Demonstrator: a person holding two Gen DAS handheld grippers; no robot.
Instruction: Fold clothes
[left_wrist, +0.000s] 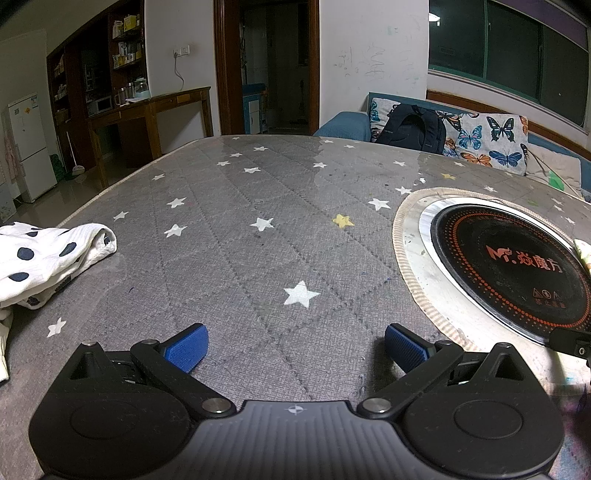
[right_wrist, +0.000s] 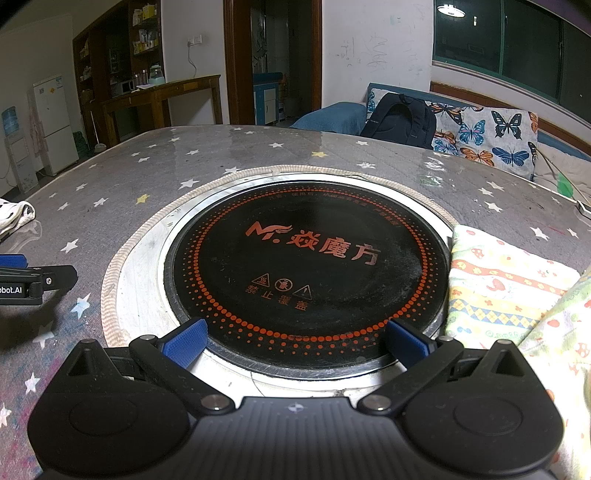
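Left gripper (left_wrist: 293, 345): blue pads spread wide, nothing between, over grey star-print table cover (left_wrist: 258, 258). Right gripper (right_wrist: 295, 341): pads spread wide, empty, above round black cooktop (right_wrist: 306, 266) set into table. Pastel patterned cloth (right_wrist: 506, 291) lay folded just right of cooktop, edge touching its rim. White dotted garment (left_wrist: 44, 258) lay crumpled at table's left edge. Beyond table: butterfly-print sofa (left_wrist: 487, 144), black backpack (left_wrist: 413, 127).

dim indoor light | ceiling lamp (right_wrist: 450, 11) reflected in window | tabletop glare | fisheye-bent edges | sharp focus
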